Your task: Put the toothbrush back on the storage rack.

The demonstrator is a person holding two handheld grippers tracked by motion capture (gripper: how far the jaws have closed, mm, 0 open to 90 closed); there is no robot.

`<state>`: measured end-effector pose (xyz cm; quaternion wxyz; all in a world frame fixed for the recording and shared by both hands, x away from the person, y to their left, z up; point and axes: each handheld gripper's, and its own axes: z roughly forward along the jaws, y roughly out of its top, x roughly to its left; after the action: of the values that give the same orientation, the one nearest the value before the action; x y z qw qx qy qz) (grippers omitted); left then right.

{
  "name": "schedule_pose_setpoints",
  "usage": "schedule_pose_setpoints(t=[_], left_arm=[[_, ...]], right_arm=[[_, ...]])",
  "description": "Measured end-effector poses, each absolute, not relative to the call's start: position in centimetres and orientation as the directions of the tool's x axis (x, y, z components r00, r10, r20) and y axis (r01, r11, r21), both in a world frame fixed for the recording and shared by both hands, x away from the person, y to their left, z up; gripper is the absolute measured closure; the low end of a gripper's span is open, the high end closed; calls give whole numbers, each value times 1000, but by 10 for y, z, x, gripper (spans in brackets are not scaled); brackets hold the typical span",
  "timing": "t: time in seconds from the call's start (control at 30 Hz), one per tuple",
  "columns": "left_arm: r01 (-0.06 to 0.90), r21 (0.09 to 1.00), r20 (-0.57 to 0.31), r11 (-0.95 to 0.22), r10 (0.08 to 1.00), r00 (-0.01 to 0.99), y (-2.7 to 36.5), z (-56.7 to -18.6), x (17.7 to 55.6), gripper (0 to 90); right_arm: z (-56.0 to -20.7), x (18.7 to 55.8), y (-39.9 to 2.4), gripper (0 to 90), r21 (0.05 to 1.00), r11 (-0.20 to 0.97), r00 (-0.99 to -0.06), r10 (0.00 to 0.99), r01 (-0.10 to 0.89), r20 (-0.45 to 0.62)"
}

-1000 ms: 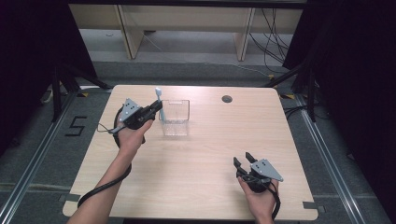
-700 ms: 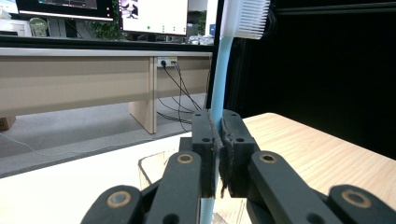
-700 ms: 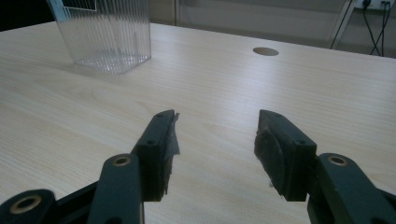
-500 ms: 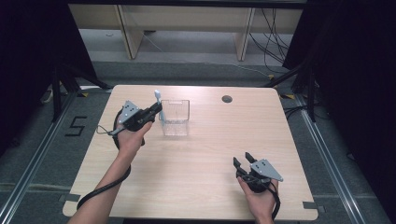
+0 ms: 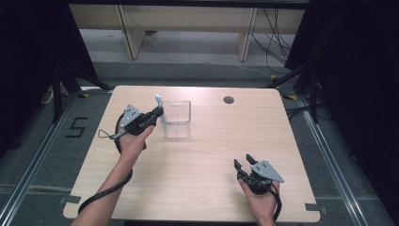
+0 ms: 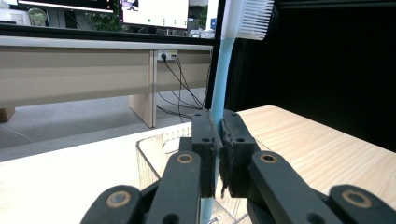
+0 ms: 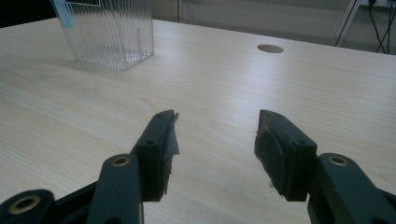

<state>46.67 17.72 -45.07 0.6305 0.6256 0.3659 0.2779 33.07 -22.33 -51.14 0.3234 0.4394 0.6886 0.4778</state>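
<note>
- Your light wooden table (image 5: 197, 188) stands on grey floor (image 5: 28, 179)
- Far off you have a beige bench (image 5: 188, 19) with cables (image 5: 273, 28)
- Black curtains (image 5: 357, 70) flank you left and right

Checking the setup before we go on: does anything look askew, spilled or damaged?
Nothing spilled. The left gripper holds a toothbrush upright beside the clear cup. Its pads look frayed at the edges; so do the open right gripper's.

My left gripper (image 6: 218, 154) clamps the light blue handle of a toothbrush (image 6: 223, 79), held upright with its white bristles at the top. A clear ribbed container (image 6: 152, 156) sits just behind on the wooden table (image 6: 299, 140).
</note>
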Motion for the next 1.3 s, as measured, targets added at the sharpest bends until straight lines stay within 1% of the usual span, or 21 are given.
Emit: schedule_pose_setpoints(t=[0.03,0.17,0.27,0.43,0.5,0.53,0.7,0.77,0.9,0.93,0.97,1.07,1.1,1.13,1.17,1.2,1.3], left_arm=[[109,992,-116,64,809,577,177,-451,467,846],[115,991,-120,66,812,572,177,-453,467,845],[119,991,-122,66,812,571,178,-454,467,844],[126,991,-114,51,817,565,179,-457,468,844],[127,991,-114,50,817,566,178,-459,468,844],[129,990,-116,51,817,565,178,-459,468,844],[136,990,-117,48,817,565,178,-461,468,843],[139,989,-119,49,817,564,177,-461,468,844],[146,988,-125,50,816,564,177,-464,468,843],[147,988,-125,50,816,564,177,-464,468,843],[147,988,-123,47,816,564,177,-465,468,843],[153,987,-128,49,818,561,178,-467,467,842],[155,987,-129,49,818,560,178,-467,467,842],[157,986,-129,48,819,559,179,-468,467,842],[157,986,-129,48,820,558,179,-468,467,842],[160,986,-130,48,821,556,179,-469,467,842],[162,986,-130,47,821,556,180,-470,467,841]], right_arm=[[-511,330,-224,479,936,170,-402,915,307,-34],[-511,331,-224,478,941,168,-404,914,294,-37],[-512,331,-223,478,940,152,-403,915,307,-16],[-513,333,-223,477,945,159,-404,914,285,-32],[-512,331,-223,477,939,164,-402,915,303,-30],[-512,332,-224,477,939,174,-407,913,297,-40],[-513,331,-220,477,936,136,-394,919,324,3],[-513,332,-221,477,938,159,-410,912,308,-20],[-513,332,-220,476,936,161,-409,913,313,-21],[-513,333,-222,476,938,178,-406,913,298,-45],[-513,332,-221,476,936,158,-405,914,316,-17],[-513,332,-220,475,935,157,-403,915,319,-16],[-513,332,-220,474,934,161,-402,915,318,-21],[-513,333,-221,474,938,178,-406,913,297,-45],[-513,332,-219,474,936,148,-399,917,321,-9],[-513,331,-218,474,933,139,-396,918,333,4],[-513,332,-219,474,934,154,-407,913,321,-11]])
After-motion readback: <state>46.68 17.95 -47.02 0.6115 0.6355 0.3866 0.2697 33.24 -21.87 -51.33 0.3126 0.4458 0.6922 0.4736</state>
